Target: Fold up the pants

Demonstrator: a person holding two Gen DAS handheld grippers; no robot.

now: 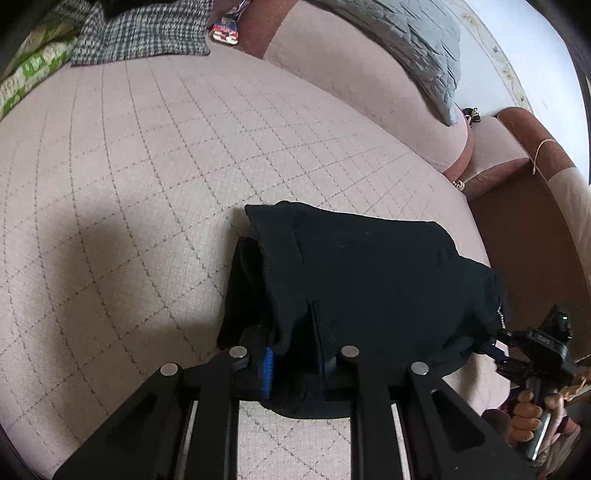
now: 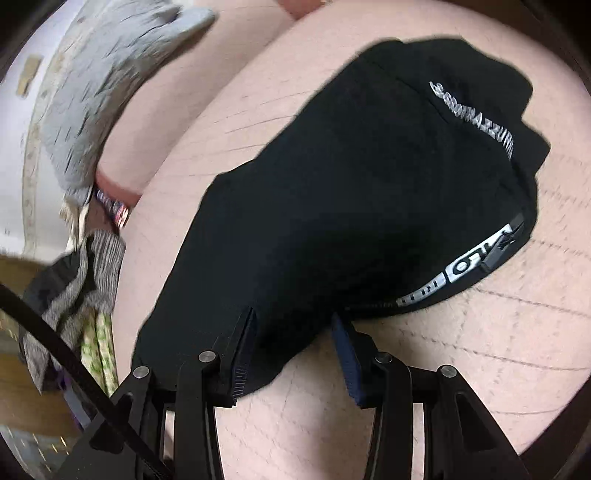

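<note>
Black pants (image 1: pixel 369 266) lie folded into a thick bundle on the pale quilted sofa seat (image 1: pixel 147 166). My left gripper (image 1: pixel 295 354) is shut on the bundle's near edge, with cloth pinched beside its blue pad (image 1: pixel 267 369). In the right wrist view the pants (image 2: pixel 351 184) show white lettering and a grey printed band. My right gripper (image 2: pixel 293 343) holds a thick fold of the bundle's end between its fingers, one finger partly buried in cloth. The right gripper (image 1: pixel 506 350) also appears at the bundle's right edge in the left wrist view, held by a hand (image 1: pixel 528 413).
A grey quilted cushion (image 1: pixel 417 40) leans on the sofa backrest (image 1: pixel 332 92). A checked cloth (image 1: pixel 140 33) and a green patterned cloth (image 1: pixel 33 70) lie at the far left of the seat. A brown armrest (image 1: pixel 524 229) borders the right side.
</note>
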